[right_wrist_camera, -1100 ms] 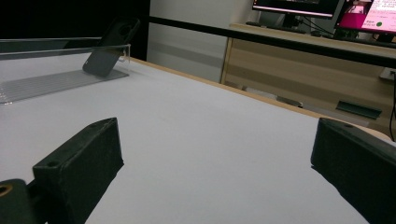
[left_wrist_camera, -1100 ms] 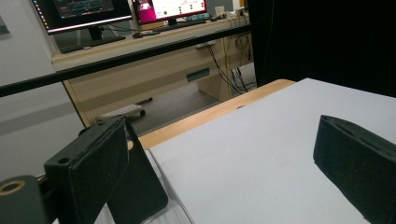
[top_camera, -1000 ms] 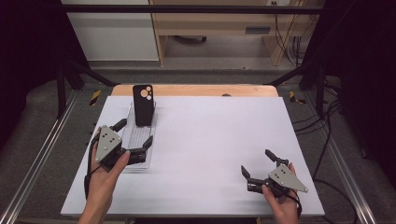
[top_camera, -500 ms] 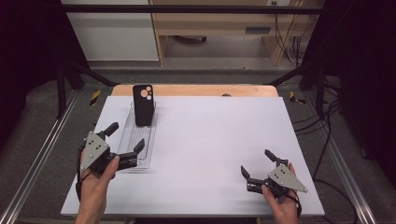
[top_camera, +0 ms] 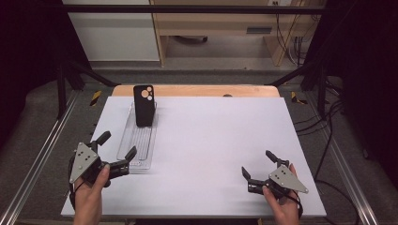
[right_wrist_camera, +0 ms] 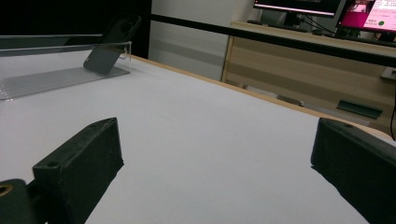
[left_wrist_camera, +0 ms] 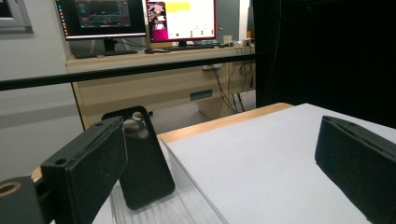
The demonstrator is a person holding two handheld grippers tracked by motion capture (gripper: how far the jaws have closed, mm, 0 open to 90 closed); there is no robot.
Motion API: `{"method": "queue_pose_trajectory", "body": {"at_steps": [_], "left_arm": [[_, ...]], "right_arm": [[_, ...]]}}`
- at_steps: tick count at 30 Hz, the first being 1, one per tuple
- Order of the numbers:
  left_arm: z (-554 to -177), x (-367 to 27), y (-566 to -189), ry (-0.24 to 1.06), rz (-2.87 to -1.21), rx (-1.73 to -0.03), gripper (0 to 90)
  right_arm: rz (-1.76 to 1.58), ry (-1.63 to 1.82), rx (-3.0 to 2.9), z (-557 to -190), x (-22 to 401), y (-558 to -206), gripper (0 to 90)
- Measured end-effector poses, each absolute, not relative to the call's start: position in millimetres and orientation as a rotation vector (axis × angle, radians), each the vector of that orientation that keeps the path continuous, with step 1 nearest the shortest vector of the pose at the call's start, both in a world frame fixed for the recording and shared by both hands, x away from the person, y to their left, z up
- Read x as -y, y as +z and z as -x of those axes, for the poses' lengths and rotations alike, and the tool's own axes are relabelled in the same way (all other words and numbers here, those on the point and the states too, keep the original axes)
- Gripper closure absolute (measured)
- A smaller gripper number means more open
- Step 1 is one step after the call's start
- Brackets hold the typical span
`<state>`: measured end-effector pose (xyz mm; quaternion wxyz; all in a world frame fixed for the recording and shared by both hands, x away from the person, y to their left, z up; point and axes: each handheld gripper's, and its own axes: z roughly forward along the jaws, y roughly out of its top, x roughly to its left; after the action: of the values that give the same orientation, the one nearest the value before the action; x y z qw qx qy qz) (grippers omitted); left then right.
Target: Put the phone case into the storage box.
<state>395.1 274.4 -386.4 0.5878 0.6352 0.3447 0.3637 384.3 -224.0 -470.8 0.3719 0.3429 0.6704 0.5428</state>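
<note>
The black phone case [top_camera: 144, 105] stands propped upright at the far end of the clear ribbed tray [top_camera: 136, 145], near the table's far left corner. The left gripper [top_camera: 115, 151], jaws spread wide and holding nothing, sits at the tray's near end; a careless nudge could shift the tray and topple the case. The right gripper [top_camera: 259, 166], also agape, idles near the near right corner.

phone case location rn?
In the high view, the black phone case stands propped at the far end of the clear tray, on the table's left side, beyond the open left gripper.
</note>
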Motion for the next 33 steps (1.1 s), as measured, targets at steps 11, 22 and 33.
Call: {"method": "queue_pose_trajectory", "body": {"at_steps": [11,22,33], "left_arm": [[-387,-288,-397,0.838,-1.447,-0.79,1.8],[-385,-299,-412,0.827,-1.433,-0.802,1.5],[-390,-298,-429,0.807,-1.469,-0.781,1.6]], "right_arm": [[-0.873,1.387,-1.725,-385,223,-471,2.4],[-0.872,1.381,-1.731,-385,222,-472,2.4],[-0.862,1.375,-1.741,-385,221,-472,2.3]]}}
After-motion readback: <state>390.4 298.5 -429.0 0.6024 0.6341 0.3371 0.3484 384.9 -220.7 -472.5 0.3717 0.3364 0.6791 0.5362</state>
